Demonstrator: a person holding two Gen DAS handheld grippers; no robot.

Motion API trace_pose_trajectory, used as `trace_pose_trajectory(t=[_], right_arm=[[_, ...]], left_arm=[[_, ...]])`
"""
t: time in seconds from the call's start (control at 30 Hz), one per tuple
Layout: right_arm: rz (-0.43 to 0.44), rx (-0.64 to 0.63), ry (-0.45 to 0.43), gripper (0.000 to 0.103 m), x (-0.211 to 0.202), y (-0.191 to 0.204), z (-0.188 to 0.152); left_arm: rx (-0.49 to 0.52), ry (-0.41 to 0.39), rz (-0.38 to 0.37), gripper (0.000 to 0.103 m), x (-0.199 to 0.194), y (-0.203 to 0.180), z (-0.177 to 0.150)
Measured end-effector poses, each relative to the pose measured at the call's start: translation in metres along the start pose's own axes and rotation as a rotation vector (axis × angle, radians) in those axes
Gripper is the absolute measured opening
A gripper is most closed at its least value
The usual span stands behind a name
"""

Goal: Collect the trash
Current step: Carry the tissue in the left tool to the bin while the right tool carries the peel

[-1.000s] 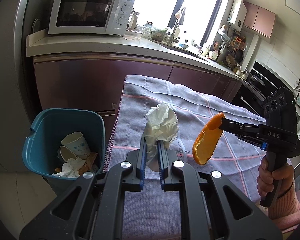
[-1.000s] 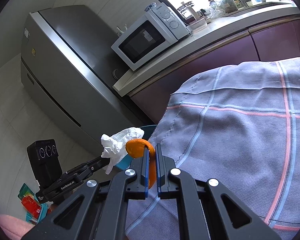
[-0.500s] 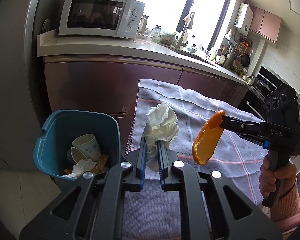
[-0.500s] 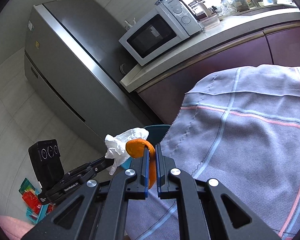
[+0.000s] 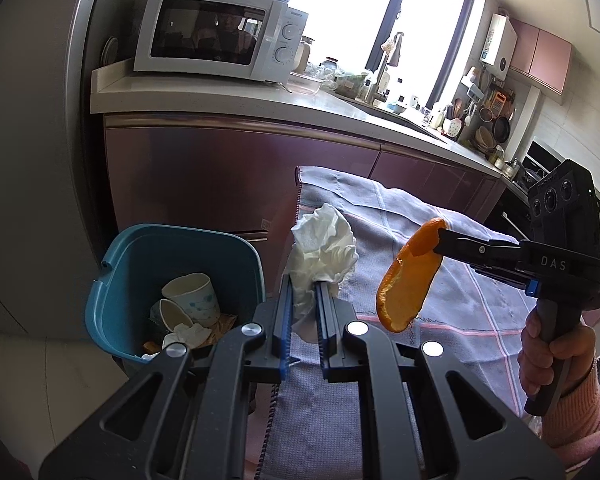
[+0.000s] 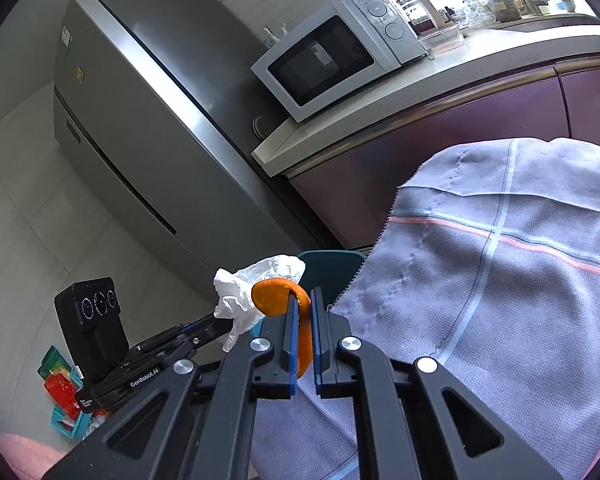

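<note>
**Two grippers, two pieces of trash held beside the bin**

Two pieces of trash are being carried, one in each gripper. Nearest in the left wrist view, the left gripper (image 5: 303,286) is clamping a crumpled white tissue (image 5: 323,249) between its blue-lined fingers (image 5: 285,312), the paper puffing up above the tips. Just to its right, the right gripper (image 5: 440,240) is pinching an orange peel (image 5: 410,280) by its upper end, so the peel is hanging down, clear of the cloth. A hand (image 5: 556,356) in a pink sleeve is gripping that tool's handle.

Below both tools, a grey checked cloth (image 5: 452,300) with pink and blue lines is covering the table. Just off the cloth's left edge, lower down, a teal bin (image 5: 116,292) is standing open, and paper cups (image 5: 192,292) and a wad of tissue are lying inside it.

Farther back, a white microwave (image 5: 220,40) is sitting on the pale counter (image 5: 260,98) above maroon cabinets (image 5: 220,184). A grey fridge (image 6: 148,128) is standing at the counter's end, and bright windows (image 5: 380,8) are glowing behind the sink area.
</note>
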State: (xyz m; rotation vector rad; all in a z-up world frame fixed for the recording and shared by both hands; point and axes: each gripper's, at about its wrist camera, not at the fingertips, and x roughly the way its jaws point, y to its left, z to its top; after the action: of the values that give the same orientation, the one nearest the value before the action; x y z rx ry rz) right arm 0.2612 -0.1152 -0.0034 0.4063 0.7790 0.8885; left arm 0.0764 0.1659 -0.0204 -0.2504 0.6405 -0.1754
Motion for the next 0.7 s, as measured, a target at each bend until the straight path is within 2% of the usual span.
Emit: trace_pose_trajectory(t=[0.7], right_arm=[[0.026, -0.025, 0.053, 0.005, 0.039, 0.020, 0.012]], left_arm=[[-0.038, -0.024, 0.059, 0.011, -0.005, 0.026, 0.003]])
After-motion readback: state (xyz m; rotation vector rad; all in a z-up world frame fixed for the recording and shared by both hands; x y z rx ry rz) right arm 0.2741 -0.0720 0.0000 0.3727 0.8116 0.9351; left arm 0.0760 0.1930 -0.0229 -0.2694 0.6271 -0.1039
